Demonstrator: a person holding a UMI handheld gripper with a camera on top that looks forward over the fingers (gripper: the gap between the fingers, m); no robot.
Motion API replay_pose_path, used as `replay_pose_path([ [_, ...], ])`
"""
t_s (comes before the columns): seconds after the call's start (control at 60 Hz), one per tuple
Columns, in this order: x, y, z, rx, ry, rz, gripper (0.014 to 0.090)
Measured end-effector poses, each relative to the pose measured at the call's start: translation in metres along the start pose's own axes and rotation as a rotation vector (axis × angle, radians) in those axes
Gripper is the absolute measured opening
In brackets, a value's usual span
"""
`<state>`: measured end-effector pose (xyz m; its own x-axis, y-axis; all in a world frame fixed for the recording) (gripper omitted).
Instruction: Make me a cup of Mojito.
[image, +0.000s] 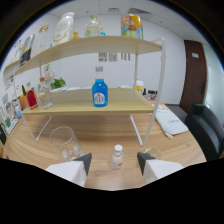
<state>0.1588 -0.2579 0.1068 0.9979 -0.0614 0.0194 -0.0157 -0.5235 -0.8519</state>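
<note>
Two fingers (115, 164) spread, level, flanking small bottle (117, 157)

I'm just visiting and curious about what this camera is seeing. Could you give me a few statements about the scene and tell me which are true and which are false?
1. A blue bottle stands on the lower shelf. True.
2. The fingers are clamped on the small bottle. False: the fingers are open, and the small bottle stands on the table between them with a gap at each side.
3. An empty glass stands on the table, ahead of one finger. True.
4. The top shelf holds nothing. False: several bottles stand on it.
5. The blue bottle lies on its side. False: it stands upright.
</note>
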Motion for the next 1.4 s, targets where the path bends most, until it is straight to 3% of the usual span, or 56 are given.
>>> replay_pose_path([
  [0.25,-0.050,-0.016,-0.076,0.055,-0.001,0.012,0.0848],
  [0.55,-0.120,0.006,-0.104,0.034,-0.029,0.008,0.0856],
  [0.7,-0.158,-0.039,-0.119,0.086,-0.032,-0.012,0.0862],
  [1.017,-0.250,-0.190,-0.148,0.258,-0.089,0.004,0.0862],
  [1.4,-0.316,-0.294,-0.098,0.341,-0.127,-0.001,0.0862],
])
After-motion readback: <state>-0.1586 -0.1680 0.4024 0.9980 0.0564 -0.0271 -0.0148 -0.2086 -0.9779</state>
